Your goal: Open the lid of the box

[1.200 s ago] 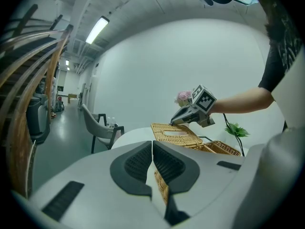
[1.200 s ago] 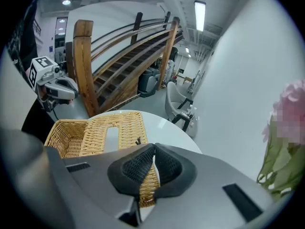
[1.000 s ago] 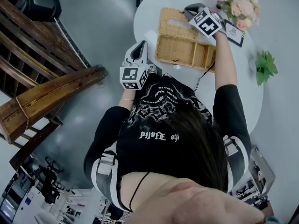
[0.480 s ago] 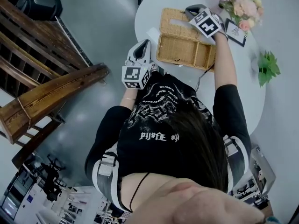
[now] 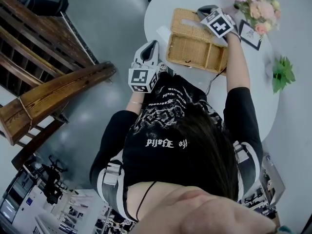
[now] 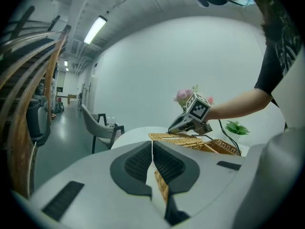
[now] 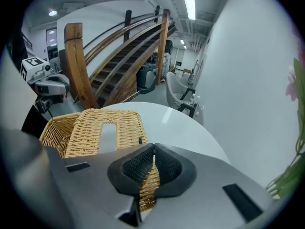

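A wicker box stands open on the round white table, its slotted lid folded back flat behind it. My right gripper is at the lid's far right edge, shut on the wicker rim. In the right gripper view the lid runs in between the pads of my right gripper, with the open box to its left. My left gripper hangs shut and empty off the table's near edge, left of the box. In its own view the left gripper looks across at the box.
A bouquet of pink flowers, a small card and a green plant sit on the table's right side. A dark cable hangs over the near edge. A wooden stair railing stands to the left, and a chair beyond the table.
The head view has drifted slightly, so everything sits a little further right. Both grippers keep their places relative to the box, and the lid stays folded back.
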Tool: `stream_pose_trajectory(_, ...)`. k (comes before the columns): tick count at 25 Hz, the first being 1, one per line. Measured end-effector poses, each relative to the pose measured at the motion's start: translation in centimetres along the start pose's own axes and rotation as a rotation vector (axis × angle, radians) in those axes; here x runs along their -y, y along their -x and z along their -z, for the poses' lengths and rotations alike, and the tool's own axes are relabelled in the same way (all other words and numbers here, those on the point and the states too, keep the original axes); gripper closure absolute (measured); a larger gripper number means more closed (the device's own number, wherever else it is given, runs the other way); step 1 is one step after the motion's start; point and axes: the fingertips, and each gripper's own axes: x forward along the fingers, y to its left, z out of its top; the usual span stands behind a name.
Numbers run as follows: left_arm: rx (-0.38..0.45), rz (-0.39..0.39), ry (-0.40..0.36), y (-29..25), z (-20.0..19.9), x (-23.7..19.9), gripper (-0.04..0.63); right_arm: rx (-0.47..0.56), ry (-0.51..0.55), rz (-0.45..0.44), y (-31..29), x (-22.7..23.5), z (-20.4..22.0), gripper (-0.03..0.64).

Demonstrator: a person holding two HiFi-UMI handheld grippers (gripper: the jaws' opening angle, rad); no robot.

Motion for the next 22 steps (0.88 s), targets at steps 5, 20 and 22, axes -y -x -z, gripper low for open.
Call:
stream_pose_trajectory(5, -0.005, 0.002, 0.0, 0.0, 0.1, 0.2, 0.569, -0.014, -0.043, -0.028, -0.5, -0.3, 0.4, 0.581)
stream_pose_trajectory(20, -0.015, 0.006, 0.0, -0.2, 0.5, 0.5, 0.569, -0.048, -0.158, -0.049, -1.4, -0.2, 1.9, 0.489)
stream_pose_trajectory(22, -0.012, 0.008, 0.001, -0.2, 0.5, 0.6, 0.569, -0.045, -0.153, -0.018, -1.0, 0.3, 1.9, 0.463)
